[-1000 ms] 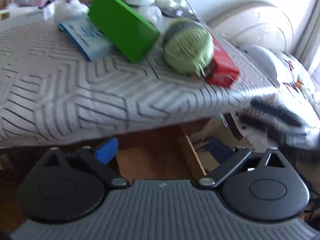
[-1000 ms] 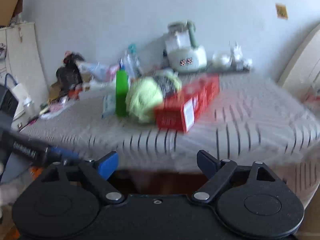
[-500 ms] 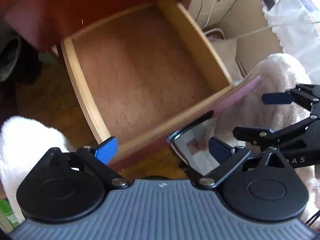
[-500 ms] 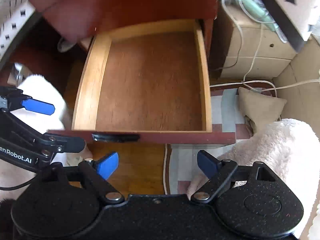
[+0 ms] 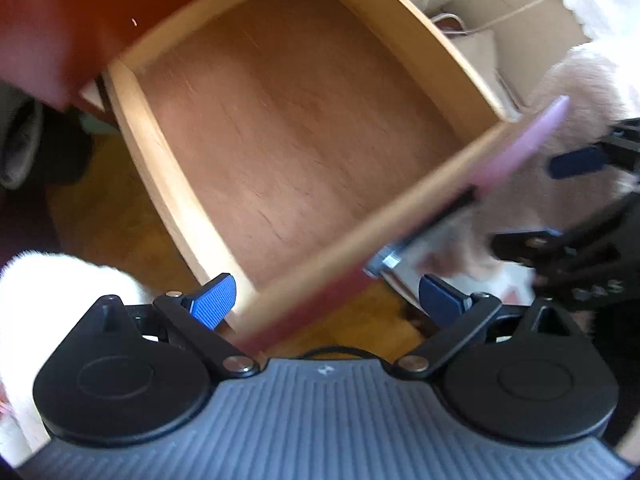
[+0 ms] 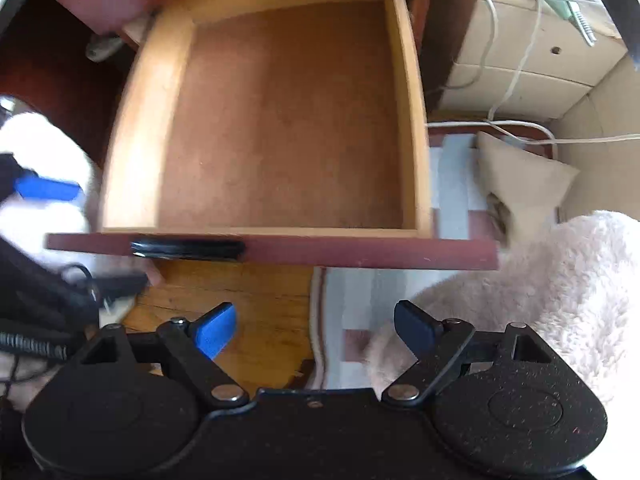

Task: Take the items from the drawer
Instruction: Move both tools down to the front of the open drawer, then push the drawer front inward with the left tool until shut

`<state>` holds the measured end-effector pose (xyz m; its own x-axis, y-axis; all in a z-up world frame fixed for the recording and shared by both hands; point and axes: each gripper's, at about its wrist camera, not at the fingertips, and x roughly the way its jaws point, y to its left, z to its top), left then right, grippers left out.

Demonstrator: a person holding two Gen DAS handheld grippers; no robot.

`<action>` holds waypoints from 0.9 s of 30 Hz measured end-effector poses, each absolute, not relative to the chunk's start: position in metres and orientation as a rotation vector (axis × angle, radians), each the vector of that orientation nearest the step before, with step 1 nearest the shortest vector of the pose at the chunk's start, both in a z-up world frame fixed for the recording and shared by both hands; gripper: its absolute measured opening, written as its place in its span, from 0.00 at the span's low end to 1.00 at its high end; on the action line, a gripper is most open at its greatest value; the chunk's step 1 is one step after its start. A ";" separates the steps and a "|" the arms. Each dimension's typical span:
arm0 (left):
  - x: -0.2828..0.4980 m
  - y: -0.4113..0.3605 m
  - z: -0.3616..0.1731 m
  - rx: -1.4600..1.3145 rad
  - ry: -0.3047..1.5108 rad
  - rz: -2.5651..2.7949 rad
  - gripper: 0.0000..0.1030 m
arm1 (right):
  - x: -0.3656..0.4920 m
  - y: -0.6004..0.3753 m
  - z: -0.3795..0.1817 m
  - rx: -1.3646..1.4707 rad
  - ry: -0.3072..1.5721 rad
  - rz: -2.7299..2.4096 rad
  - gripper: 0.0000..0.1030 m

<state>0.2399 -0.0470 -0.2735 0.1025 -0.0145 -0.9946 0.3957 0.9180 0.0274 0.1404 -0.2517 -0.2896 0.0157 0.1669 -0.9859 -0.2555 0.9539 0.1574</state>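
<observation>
Drawer (image 6: 280, 120): pulled fully out of the red-brown cabinet (image 5: 60, 20); bare wooden bottom, nothing visible inside in either view.
Change: a second ago both views faced a cluttered bed with boxes; half a second ago swung down onto the drawer; now nearer, left view blurred by motion.
Left gripper (image 5: 326, 300): fingers wide apart, holding nothing, poised just over the drawer's front edge.
Right gripper (image 6: 314, 326): fingers wide apart, holding nothing, above the wooden floor (image 6: 248, 304) just before the drawer front.
Handle (image 6: 187, 249): black, on the drawer front, untouched.
Items: none left in the drawer.
Meaning: removal looks finished; likely only a final check, or closing the drawer, left.
</observation>
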 end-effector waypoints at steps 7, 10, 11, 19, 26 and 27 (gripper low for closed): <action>0.248 -0.048 -0.284 0.352 1.449 -0.326 0.97 | 0.147 -0.249 -0.303 -0.058 1.574 0.334 0.88; 0.251 -0.040 -0.287 0.288 1.450 -0.309 0.98 | 0.148 -0.244 -0.304 -0.087 1.583 0.350 0.88; 0.253 -0.038 -0.288 0.263 1.453 -0.300 0.97 | 0.149 -0.244 -0.305 -0.085 1.584 0.353 0.88; 0.265 -0.031 -0.289 0.214 1.437 -0.263 0.98 | 0.160 -0.231 -0.277 -0.132 1.453 0.370 0.88; 0.268 -0.024 -0.283 0.144 1.415 -0.205 0.97 | 0.164 -0.227 -0.276 -0.145 1.400 0.357 0.88; 0.267 -0.021 -0.281 0.122 1.411 -0.190 0.97 | 0.164 -0.225 -0.272 -0.140 1.383 0.367 0.88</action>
<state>0.2667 -0.0210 -0.2806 0.1474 -0.0593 -0.9873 0.2041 0.9785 -0.0283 0.1635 -0.2251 -0.2719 0.1412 0.1720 -0.9749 -0.3347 0.9351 0.1165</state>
